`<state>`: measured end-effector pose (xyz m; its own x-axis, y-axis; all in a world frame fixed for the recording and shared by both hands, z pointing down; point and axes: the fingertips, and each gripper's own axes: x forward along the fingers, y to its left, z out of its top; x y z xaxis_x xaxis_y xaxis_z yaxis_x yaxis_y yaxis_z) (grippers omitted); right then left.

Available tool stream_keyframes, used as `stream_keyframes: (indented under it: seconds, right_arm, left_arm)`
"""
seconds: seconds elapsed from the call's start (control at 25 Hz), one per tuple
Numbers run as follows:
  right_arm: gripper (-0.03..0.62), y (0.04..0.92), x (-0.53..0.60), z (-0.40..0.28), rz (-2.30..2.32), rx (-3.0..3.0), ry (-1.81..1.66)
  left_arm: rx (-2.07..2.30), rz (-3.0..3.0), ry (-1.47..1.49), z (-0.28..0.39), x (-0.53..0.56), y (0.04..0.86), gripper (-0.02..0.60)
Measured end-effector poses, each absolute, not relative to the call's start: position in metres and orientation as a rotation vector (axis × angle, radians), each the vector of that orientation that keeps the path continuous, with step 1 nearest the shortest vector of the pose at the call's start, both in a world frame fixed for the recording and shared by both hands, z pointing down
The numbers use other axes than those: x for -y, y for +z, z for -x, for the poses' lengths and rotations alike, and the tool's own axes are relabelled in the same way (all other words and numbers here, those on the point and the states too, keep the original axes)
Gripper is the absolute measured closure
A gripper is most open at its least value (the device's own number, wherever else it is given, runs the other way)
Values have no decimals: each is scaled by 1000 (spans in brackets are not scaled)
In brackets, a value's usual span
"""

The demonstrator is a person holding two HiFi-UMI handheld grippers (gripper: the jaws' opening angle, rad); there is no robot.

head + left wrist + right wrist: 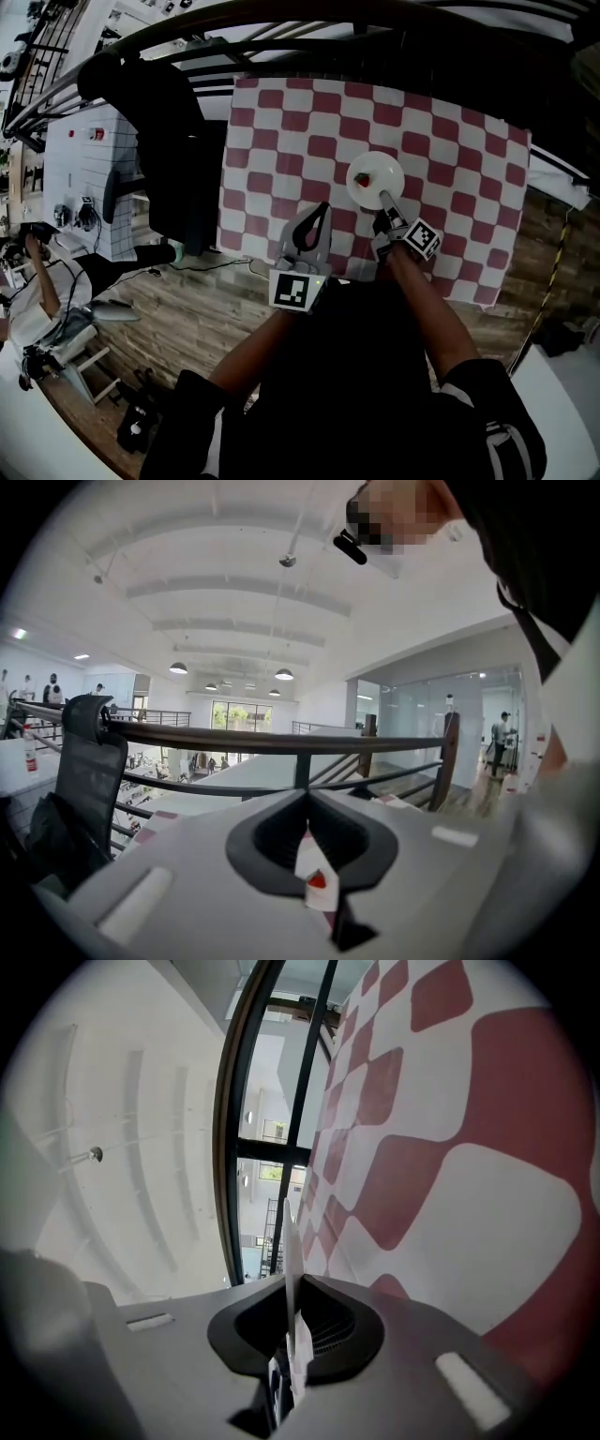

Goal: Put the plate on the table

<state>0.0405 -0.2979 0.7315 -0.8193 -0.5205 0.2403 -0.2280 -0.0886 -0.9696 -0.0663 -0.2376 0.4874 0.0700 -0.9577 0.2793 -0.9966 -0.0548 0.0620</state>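
Observation:
A small white plate [373,169] with a little red thing [364,178] on it lies flat over the red-and-white checked table [281,141], near its front right. My right gripper [384,200] reaches in from the near side and is shut on the plate's near rim. In the right gripper view the plate [288,1241] shows edge-on as a thin white blade between the jaws, with the checked cloth [450,1194] beside it. Whether the plate touches the cloth I cannot tell. My left gripper [322,208] hovers over the table's front edge, left of the plate, shut and holding nothing [306,797].
A black office chair [173,159] stands against the table's left side. A dark railing [281,19] runs behind the table's far edge. A white cabinet [84,178] and a person [37,272] are further left on the wooden floor.

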Motion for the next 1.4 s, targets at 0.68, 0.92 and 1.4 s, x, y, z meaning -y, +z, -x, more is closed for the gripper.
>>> stream_keyframes:
  seconds: [0.68, 0.92, 1.4]
  right_arm:
    - [579, 775, 299, -36, 881, -1888, -2206]
    - [569, 781, 296, -38, 944, -1802, -2292]
    - [444, 780, 268, -46, 1034, -1678, -2427]
  left_arm:
    - [2003, -2100, 276, 67, 243, 484, 572]
    - [1977, -2128, 288, 61, 242, 485, 572]
    - [1969, -2159, 236, 53, 229, 478, 572]
